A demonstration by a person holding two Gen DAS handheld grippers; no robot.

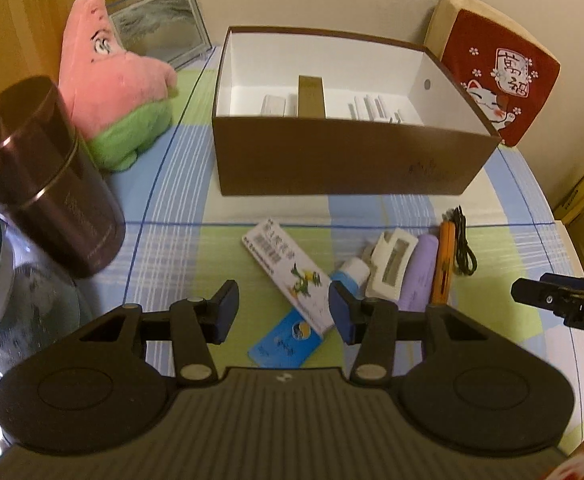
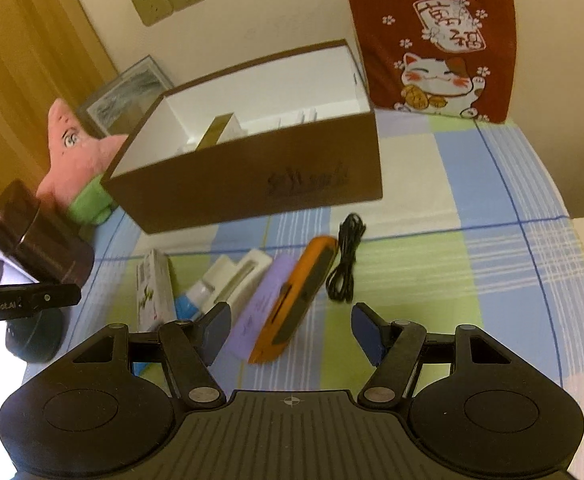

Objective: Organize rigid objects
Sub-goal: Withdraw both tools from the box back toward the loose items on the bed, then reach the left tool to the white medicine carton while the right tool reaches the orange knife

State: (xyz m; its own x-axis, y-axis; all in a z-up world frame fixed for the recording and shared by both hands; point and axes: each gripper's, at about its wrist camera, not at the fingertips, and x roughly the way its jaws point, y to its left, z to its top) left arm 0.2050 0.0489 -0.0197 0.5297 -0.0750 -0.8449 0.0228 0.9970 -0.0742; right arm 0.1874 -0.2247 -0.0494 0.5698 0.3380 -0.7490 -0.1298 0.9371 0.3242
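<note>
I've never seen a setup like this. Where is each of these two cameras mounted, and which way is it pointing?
Left wrist view: sits on the left claw, looking down along its open fingers at a white carton and the brown box; the right claw's tip shows at the right edge.
Right wrist view: sits on the right claw, open above an orange case and a black cable; the left claw's tip shows at the left edge.
Shared: box, row of items, pink plush, red cushion.
</note>
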